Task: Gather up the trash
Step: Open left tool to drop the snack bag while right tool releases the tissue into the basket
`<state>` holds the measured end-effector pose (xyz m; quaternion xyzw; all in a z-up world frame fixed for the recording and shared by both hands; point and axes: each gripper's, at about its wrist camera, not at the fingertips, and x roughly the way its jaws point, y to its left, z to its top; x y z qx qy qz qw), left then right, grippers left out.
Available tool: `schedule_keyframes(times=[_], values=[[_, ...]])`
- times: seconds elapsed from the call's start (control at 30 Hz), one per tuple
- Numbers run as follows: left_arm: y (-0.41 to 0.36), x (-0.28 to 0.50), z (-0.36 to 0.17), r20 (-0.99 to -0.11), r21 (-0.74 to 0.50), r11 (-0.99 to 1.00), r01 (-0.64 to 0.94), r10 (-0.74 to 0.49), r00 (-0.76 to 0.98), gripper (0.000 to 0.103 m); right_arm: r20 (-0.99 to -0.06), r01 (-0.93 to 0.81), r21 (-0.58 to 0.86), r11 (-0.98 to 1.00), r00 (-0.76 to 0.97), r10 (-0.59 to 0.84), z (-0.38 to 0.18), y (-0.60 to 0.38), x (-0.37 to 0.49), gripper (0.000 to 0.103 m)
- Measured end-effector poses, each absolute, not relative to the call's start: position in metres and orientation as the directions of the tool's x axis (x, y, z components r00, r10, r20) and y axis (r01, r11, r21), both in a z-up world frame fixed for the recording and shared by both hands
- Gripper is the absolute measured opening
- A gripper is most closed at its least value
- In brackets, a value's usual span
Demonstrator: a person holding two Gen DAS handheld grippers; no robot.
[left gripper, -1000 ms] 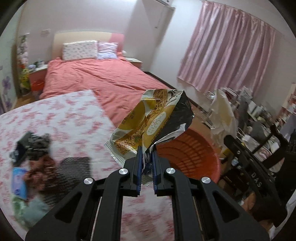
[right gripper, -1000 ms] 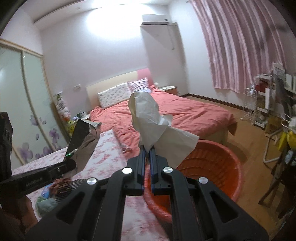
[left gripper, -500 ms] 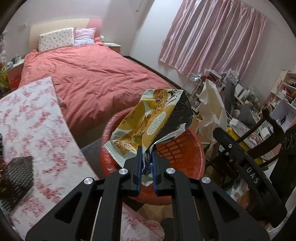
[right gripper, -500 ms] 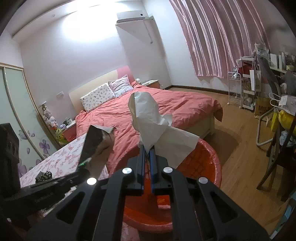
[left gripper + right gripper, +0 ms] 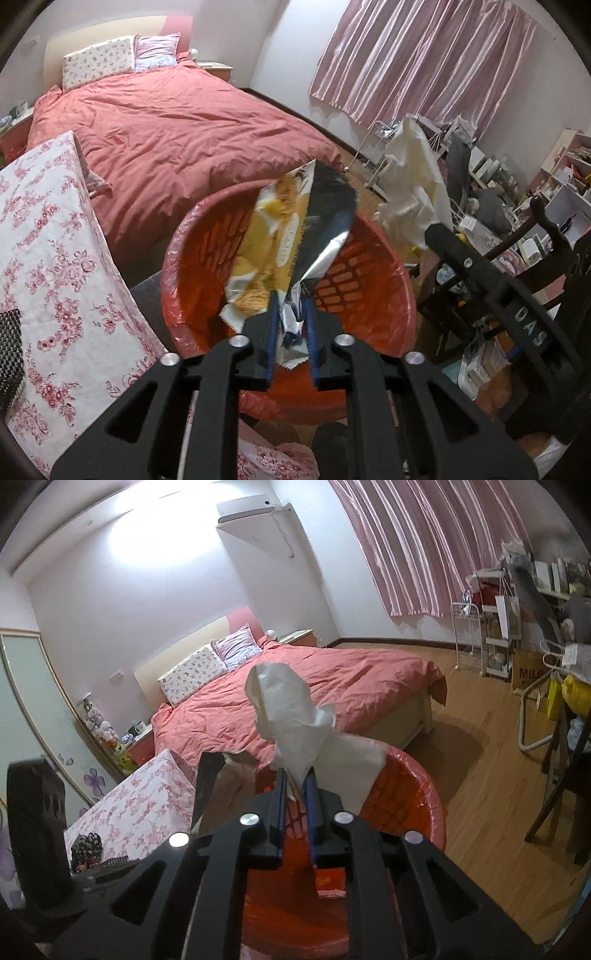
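A red basket [image 5: 369,273] with a thin plastic liner stands on the floor beside the bed. My left gripper [image 5: 291,314] hangs over its near rim. Its jaws are opening, and a yellow and silver snack wrapper [image 5: 291,229] stands loose between the pads, blurred and leaning. In the right wrist view my right gripper [image 5: 295,786] is above the same basket [image 5: 417,797]. Its jaws are opening too, with a crumpled white tissue [image 5: 291,709] upright in the gap. The tissue [image 5: 413,184] also shows at the right of the left wrist view. An orange packet [image 5: 330,882] lies in the basket.
A bed with a red cover [image 5: 177,129] fills the far side. A table under a floral cloth [image 5: 55,240] is at the left, with a black mesh item [image 5: 9,343] on it. Dark chairs [image 5: 561,775] and cluttered shelves [image 5: 554,192] stand at the right on the wood floor.
Both grippers moved from over the floral table to above the red basket and sank lower. Their jaws, shut before, have parted a little, and the wrapper now leans forward.
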<state>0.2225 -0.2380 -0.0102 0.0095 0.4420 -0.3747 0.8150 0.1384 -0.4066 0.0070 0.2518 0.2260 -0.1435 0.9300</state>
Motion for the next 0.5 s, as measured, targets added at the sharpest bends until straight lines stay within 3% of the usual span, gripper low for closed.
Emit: schedule_keyframes(times=[0.13,0.23,0.5], values=[[-0.237,0.223,-0.016,-0.747,-0.298,0.738,0.605,-0.575,0.334,0.032,-0.505,0.402,0.408,0.82,0.847,-0.164,0.003,-0.415,0.137,0.023],[-0.23,0.224,-0.017,-0.756,-0.292,0.755,0.587,-0.559,0.342,0.034,-0.506,0.421,0.399,0.815,0.842,-0.187,0.002,-0.416,0.131,0.034],[-0.191,0.22,-0.006,-0.749,-0.261,0.803,0.535,-0.519,0.413,0.052,-0.502,0.429,0.339,0.837,0.835,-0.225,0.014,-0.401,0.121,0.041]])
